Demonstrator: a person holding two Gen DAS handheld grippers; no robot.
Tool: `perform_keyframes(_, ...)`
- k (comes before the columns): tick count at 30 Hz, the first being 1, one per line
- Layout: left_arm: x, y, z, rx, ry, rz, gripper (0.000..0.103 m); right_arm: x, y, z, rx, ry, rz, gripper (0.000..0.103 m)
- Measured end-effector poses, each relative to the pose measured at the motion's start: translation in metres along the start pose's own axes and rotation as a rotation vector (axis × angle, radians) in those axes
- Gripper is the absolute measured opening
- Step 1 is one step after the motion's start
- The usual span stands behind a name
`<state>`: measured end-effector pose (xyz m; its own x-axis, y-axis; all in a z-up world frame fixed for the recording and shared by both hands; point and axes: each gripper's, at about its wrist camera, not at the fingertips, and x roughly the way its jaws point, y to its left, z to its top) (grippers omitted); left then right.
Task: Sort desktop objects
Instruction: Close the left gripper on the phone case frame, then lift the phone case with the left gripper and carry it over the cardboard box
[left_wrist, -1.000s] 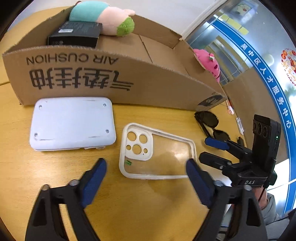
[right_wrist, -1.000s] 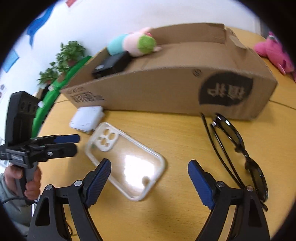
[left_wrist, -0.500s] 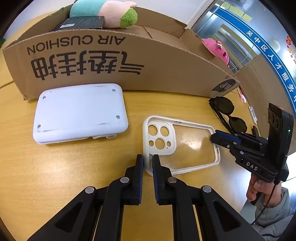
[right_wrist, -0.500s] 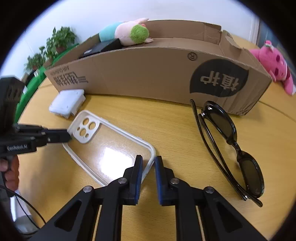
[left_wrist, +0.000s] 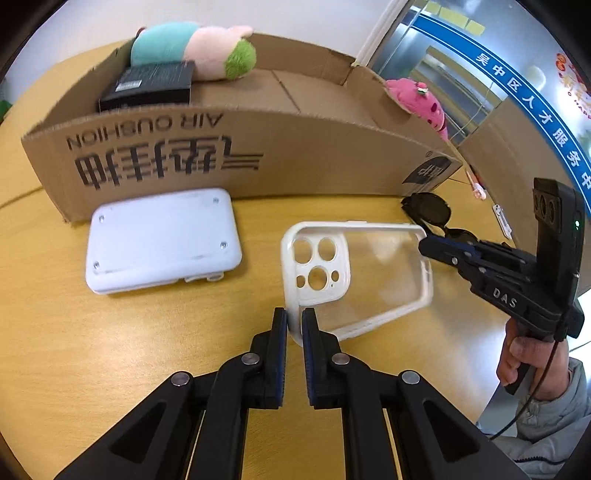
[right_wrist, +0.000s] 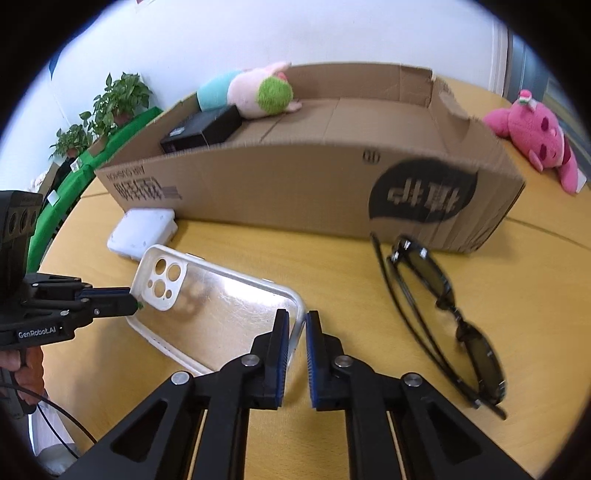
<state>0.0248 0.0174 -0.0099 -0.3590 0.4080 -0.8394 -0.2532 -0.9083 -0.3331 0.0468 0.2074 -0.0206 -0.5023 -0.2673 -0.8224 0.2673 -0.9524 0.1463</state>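
While raised off the yellow wooden table (left_wrist: 110, 350), the clear white-rimmed plastic phone case (left_wrist: 354, 273) is gripped at opposite ends by the closed left claw (left_wrist: 294, 325) and right claw (right_wrist: 294, 328).

A round wooden table (right_wrist: 229, 254) with a warm yellow top fills the foreground, backed by a plain white wall (right_wrist: 295, 33). Potted plants (right_wrist: 110, 107) line one side; a blue lettered band (left_wrist: 532, 110) crosses glass panels opposite.

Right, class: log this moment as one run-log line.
left gripper: shut on phone case | right gripper: shut on phone case | case: lifted
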Motion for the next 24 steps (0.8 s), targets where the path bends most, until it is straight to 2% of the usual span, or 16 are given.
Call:
perform_keyframes(5,0.009,0.003,-0.005,-0.021,0.042,-0.001,0.006,0.01,-0.001,0.001,0.014,0.021,0.001,0.007)
perform_keyframes(8,0.016,0.008,-0.01,-0.069,0.057,-0.012,0.007,0.023,0.0,-0.003,0.04,0.068,0.006,0.011)
perform_keyframes(9,0.016,0.009,-0.011,-0.082,0.056,-0.013,0.007,0.027,0.0,-0.006,0.051,0.087,0.001,0.028)
perform_keyframes(10,0.016,0.009,-0.011,-0.091,0.056,-0.006,0.008,0.024,0.002,-0.008,0.046,0.068,0.001,0.035)
perform_keyframes(11,0.017,0.009,-0.011,-0.098,0.055,-0.001,0.012,0.023,0.004,-0.009,0.039,0.062,-0.01,0.055)
perform_keyframes(12,0.018,0.009,-0.011,-0.102,0.06,0.007,0.014,0.021,0.006,-0.01,0.029,0.056,-0.021,0.064)
perform_keyframes(14,0.017,0.01,-0.009,-0.106,0.052,-0.014,0.028,0.019,0.009,-0.015,0.009,0.053,-0.031,0.064)
perform_keyframes(16,0.018,0.008,-0.008,-0.088,0.039,-0.009,0.028,0.022,0.011,-0.021,-0.01,0.067,-0.041,0.063)
perform_keyframes(17,0.019,0.005,-0.008,-0.066,0.033,-0.008,0.026,0.02,0.014,-0.024,-0.036,0.049,-0.07,0.052)
perform_keyframes(18,0.021,0.003,-0.008,-0.054,0.033,-0.013,0.02,0.019,0.016,-0.026,-0.057,0.041,-0.102,0.036)
perform_keyframes(19,0.022,0.003,-0.007,-0.053,0.037,0.01,0.008,0.017,0.017,-0.027,-0.054,0.038,-0.071,0.026)
perform_keyframes(20,0.023,0.003,-0.006,-0.053,0.04,0.02,0.008,0.017,0.016,-0.026,-0.035,0.04,-0.074,0.014)
perform_keyframes(24,0.022,0.004,-0.01,-0.06,0.049,0.0,0.007,0.016,0.006,-0.025,0.003,0.038,-0.047,0.008)
